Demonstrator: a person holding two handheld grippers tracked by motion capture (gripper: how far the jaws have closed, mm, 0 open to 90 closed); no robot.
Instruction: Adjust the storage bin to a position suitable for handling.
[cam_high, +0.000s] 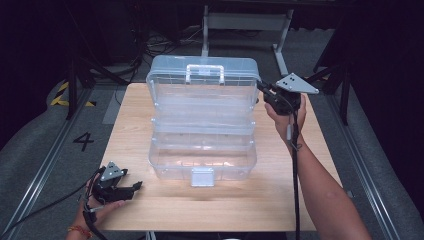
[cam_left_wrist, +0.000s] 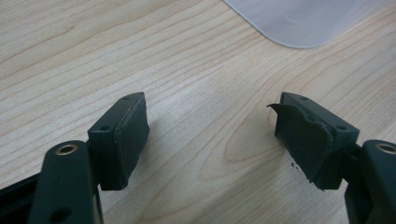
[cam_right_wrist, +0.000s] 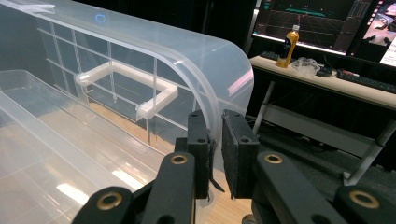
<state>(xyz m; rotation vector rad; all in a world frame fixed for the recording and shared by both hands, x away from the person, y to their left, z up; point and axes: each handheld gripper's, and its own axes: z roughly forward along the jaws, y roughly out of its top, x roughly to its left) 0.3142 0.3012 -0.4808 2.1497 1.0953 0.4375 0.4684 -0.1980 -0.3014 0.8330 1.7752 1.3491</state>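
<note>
- Left tongs: jaws apart, empty, low over the worktop near its front-left corner; bare wood around them.
- Clear tiered toolbox: mid-worktop, lid raised, trays fanned out. Judged opened or nearly so; closing and latching may remain.
- Right tongs: clamped on the lid's right rim. Free worktop to their right, edge close.

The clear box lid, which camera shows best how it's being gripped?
The right gripper view: the right gripper pinches the lid rim between its jaws. The high view shows the contact small at the lid's corner; the left gripper view shows none of the lid.
</note>
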